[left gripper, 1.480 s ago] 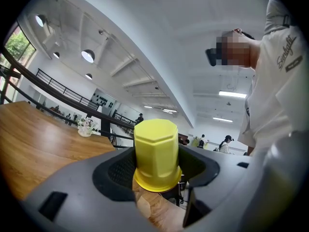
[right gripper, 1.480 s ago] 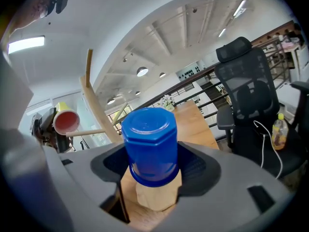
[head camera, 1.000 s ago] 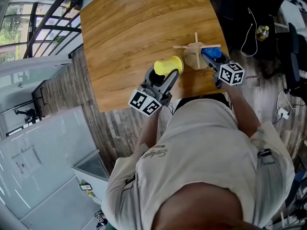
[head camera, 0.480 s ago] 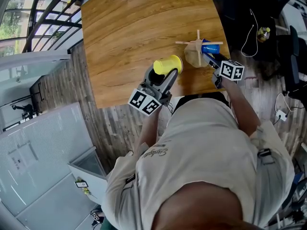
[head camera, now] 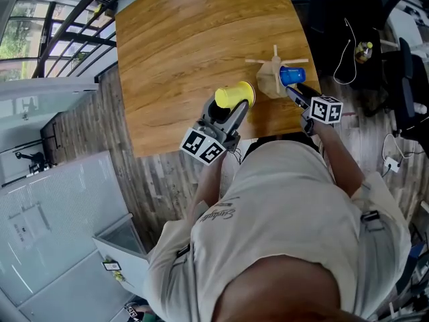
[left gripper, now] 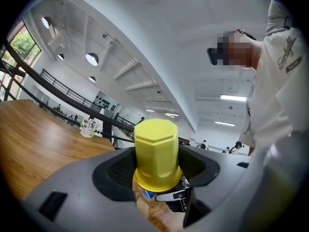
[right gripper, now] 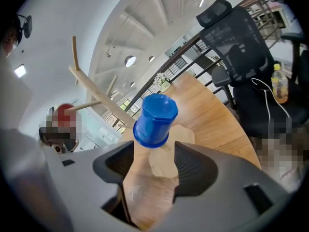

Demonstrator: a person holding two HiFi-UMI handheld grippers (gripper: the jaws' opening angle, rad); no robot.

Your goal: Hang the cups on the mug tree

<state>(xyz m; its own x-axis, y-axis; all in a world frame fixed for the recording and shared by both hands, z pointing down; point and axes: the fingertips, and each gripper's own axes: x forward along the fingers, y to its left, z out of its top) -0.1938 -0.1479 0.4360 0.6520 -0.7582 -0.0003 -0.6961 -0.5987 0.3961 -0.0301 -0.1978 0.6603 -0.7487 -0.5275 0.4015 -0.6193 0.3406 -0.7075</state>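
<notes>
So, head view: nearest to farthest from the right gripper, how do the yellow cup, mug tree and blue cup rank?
1. blue cup, just ahead of the right gripper, whose jaws, just closed a little, hold nothing.
2. mug tree, just left of that cup.
3. yellow cup, far left, in the left gripper.

Wooden table (head camera: 181,39) in a bright hall
Grey plank floor (head camera: 157,176), black office chair (right gripper: 236,42), dark railing (head camera: 67,31), round ceiling lights (left gripper: 91,58).
</notes>
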